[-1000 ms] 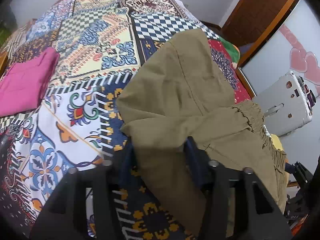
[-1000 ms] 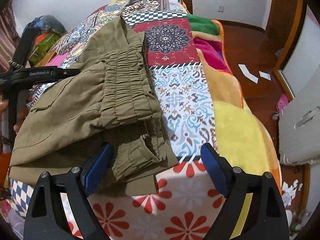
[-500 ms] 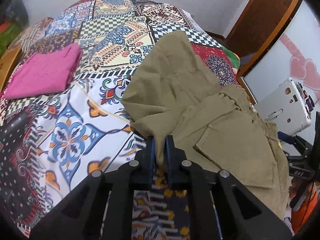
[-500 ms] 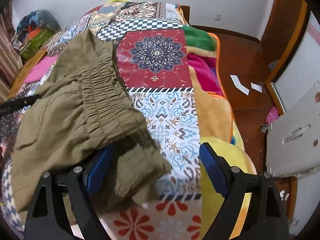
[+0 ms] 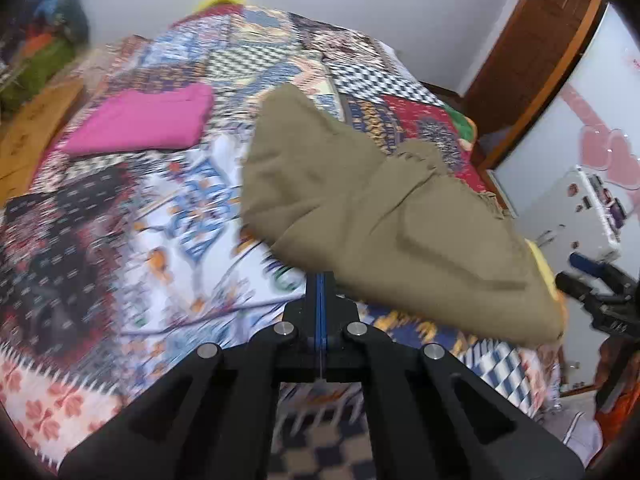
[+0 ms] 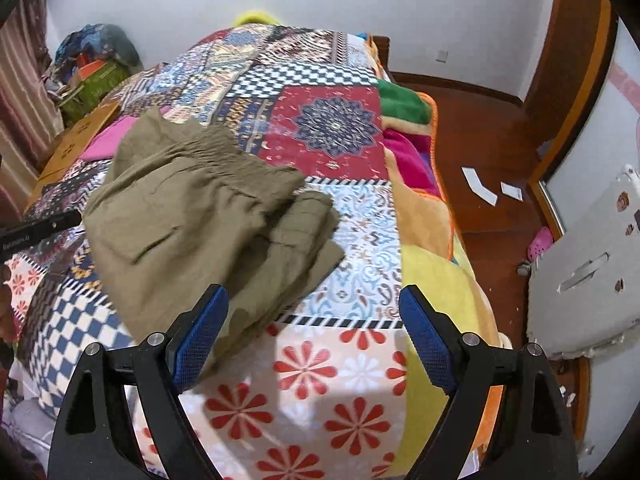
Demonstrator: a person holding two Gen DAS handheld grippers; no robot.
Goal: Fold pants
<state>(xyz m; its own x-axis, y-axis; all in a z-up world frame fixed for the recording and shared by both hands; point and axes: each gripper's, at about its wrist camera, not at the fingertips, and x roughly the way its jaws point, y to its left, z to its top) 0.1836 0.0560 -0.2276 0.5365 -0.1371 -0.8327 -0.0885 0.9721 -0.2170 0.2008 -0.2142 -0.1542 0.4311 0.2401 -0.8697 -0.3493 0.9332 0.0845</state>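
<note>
Jaws of the left gripper [image 5: 320, 280], lately clamped on the pants [image 5: 360, 200], are now closed empty, the right gripper [image 6: 312, 320] gaping: fold released.

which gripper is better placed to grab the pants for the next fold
Right. The right gripper is open, its left finger at the olive pants' near edge. The left gripper is shut and holds no cloth.

left tongs [image 5: 320, 280]: blue pads pressed flat together, no gap, pointing forward
right tongs [image 6: 312, 312]: spread wide, both blue pads [image 6: 202, 332] bare, nothing between them
</note>
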